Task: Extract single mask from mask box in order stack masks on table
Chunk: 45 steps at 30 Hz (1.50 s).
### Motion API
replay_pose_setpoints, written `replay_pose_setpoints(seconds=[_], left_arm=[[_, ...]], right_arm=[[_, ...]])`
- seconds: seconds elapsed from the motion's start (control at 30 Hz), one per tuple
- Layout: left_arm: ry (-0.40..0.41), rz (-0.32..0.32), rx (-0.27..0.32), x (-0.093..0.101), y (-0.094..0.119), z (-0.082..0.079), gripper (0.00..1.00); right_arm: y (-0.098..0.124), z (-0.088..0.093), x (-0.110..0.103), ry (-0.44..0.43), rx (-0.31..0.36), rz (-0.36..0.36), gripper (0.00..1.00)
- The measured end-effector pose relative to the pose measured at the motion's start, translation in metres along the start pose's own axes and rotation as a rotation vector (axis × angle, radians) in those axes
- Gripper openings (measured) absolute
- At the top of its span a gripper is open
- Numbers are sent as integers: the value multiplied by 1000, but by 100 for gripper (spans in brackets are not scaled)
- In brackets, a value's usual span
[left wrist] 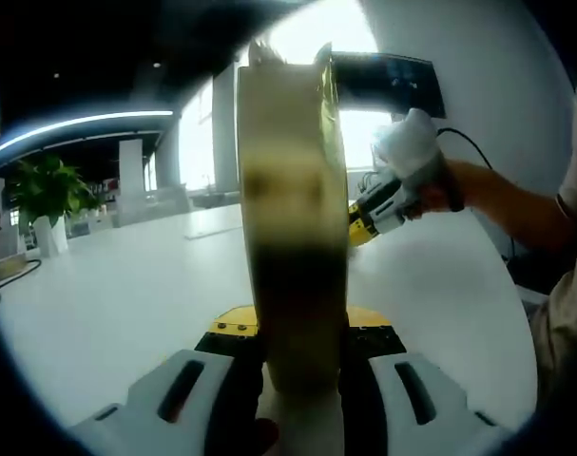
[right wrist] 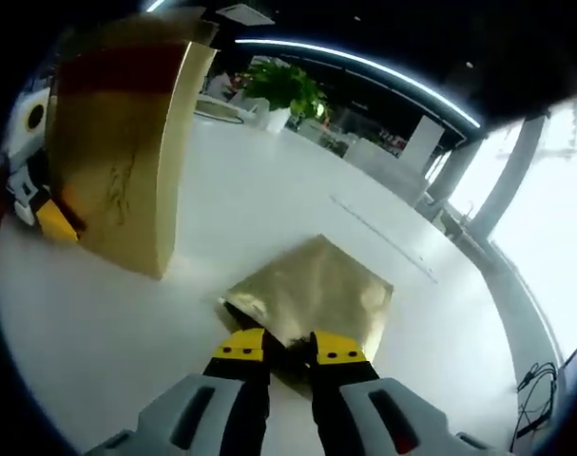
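Note:
My left gripper (left wrist: 302,353) is shut on the gold mask box (left wrist: 293,209), which stands upright and edge-on above the white table (left wrist: 126,294). The same mask box (right wrist: 126,142) rises at the left of the right gripper view, with the left gripper (right wrist: 27,180) behind it. A flat gold mask packet (right wrist: 312,285) lies low over the table (right wrist: 269,190), apart from the box. My right gripper (right wrist: 288,350) is shut on its near edge. That right gripper (left wrist: 364,223), in a person's hand, reaches in from the right beside the box.
A potted plant (left wrist: 46,190) stands at the table's far end, and the same plant (right wrist: 283,90) appears behind the box. A person's forearm (left wrist: 502,204) crosses the right side. A cable (right wrist: 535,399) hangs off the table's right edge. Bright windows lie beyond.

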State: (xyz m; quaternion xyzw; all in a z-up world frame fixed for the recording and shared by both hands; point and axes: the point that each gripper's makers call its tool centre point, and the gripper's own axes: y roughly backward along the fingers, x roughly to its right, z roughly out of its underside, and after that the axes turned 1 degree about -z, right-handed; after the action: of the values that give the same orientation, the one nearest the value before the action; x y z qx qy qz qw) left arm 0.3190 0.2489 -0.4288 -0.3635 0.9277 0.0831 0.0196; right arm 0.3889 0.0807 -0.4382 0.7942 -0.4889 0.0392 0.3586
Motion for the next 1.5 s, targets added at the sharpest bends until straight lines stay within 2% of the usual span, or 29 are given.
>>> replay_pose_setpoints(seconds=[0.1,0.17,0.23,0.37,0.43,0.53,0.7,0.77,0.8,0.93,1.17,1.27,1.33,1.4,1.5], left_arm=[[0,0,0,0,0,0,21],[0,0,0,0,0,0,21],[0,0,0,0,0,0,21],[0,0,0,1,0,-1,21],[-1,-1,0,0,0,0,21],[-1,0,0,0,0,0,21],[1,0,0,-1,0,0,21],[2,0,0,-1,0,0,21],[2,0,0,0,0,0,21],[3,1,0,-2,0,1,21],[3,1,0,-1,0,0,21],[3,1,0,-2,0,1,21],[4,1,0,-1,0,0,21],[5,2,-2,0,0,0,21],[-2,-1,-2,0,0,1,21]], right_arm=[[10,-1,-2,9,21,-4,15],[20,-8,-1,-2,77,14,14],[24,-12,3,-68,118,31,13],[34,-11,2,-191,183,28,0],[37,-7,1,-245,187,34,0],[38,-4,0,-328,228,32,0],[39,-2,-11,-403,284,-7,0],[39,-4,-8,-422,319,-2,0],[40,-4,-3,-440,342,30,0],[45,0,0,-439,379,60,0],[57,3,-10,-413,427,43,0],[61,8,-14,-428,449,38,0],[62,11,-14,-418,446,52,0],[68,1,-8,-410,504,70,0],[64,5,-11,-401,484,72,0]])
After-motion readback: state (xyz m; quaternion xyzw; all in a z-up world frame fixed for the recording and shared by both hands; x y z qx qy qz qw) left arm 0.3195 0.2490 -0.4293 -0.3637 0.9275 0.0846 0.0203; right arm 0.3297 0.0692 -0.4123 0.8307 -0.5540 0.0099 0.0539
